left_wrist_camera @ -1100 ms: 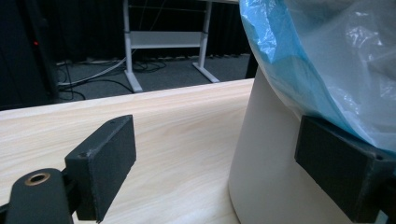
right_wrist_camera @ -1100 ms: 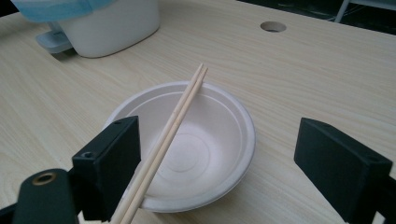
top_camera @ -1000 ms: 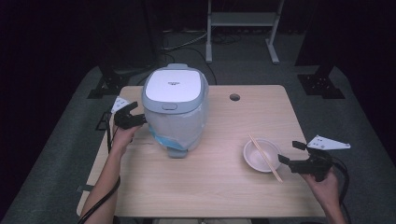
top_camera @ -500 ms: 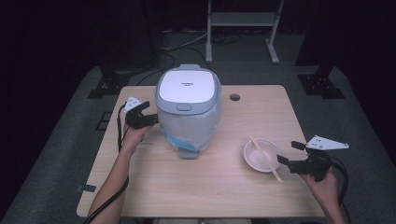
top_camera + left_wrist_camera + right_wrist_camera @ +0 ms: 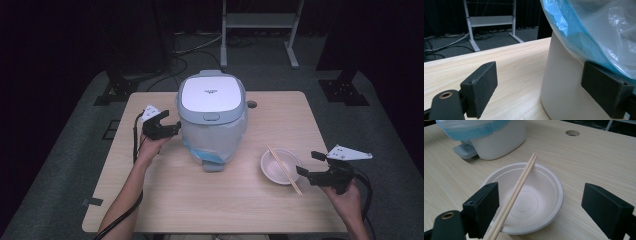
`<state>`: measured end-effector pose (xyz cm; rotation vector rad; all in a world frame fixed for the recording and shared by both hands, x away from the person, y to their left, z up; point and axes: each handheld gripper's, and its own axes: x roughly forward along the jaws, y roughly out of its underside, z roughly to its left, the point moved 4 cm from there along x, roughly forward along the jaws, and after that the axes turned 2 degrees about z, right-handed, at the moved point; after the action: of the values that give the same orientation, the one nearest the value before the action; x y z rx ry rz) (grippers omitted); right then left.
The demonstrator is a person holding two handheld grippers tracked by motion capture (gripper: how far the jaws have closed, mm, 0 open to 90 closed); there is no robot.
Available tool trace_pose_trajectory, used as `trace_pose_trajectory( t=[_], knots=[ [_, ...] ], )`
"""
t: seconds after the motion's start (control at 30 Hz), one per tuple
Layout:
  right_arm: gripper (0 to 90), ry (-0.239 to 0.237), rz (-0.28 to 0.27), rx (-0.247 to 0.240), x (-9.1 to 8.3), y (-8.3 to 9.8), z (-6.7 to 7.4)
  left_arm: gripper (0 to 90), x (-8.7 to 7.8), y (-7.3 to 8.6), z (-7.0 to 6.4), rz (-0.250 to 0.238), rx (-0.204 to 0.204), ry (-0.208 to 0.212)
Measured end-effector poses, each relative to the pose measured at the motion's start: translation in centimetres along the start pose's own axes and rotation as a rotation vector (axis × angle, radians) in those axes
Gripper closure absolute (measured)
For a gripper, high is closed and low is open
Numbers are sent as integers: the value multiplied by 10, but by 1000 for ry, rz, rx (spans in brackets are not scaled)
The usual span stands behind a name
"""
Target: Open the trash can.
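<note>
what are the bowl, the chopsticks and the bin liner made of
The bowl looks like moulded paper pulp or foam: matte off-white, with soft pressed rings. The chopsticks seem to be bare wood or bamboo, pale tan and unvarnished. The bin liner is thin plastic film, translucent blue, crinkled and glossy.

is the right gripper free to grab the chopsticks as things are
Probably yes. The right gripper is open beside the bowl, and the chopsticks lie across the rim between its jaws with nothing covering them.
</note>
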<state>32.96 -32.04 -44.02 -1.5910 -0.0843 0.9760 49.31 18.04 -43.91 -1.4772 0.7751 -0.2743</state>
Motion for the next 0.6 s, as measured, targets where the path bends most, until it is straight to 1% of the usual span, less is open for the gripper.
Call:
trace_pose_trajectory(
  t=[0.13, 0.17, 0.23, 0.37, 0.53, 0.6],
  knots=[
    [133, -4, 0, 0, 1, 0, 0, 126, 1, 1, -2, 2, -7, 11],
    [133, -6, 1, 0, 1, 0, 0, 123, 0, 1, -2, 9, -5, 16],
    [133, -5, 1, 1, 1, 0, 0, 108, -1, 2, -2, 27, 8, 9],
    [133, -5, -7, 1, -1, 0, 0, 101, -6, 1, -5, 35, 14, 12],
    [133, -6, -9, 5, -1, -1, 0, 88, -17, 2, -14, 69, 58, 38],
    [132, -3, -9, 5, -1, -1, 0, 88, -21, 4, -18, 76, 64, 55]
  ],
)
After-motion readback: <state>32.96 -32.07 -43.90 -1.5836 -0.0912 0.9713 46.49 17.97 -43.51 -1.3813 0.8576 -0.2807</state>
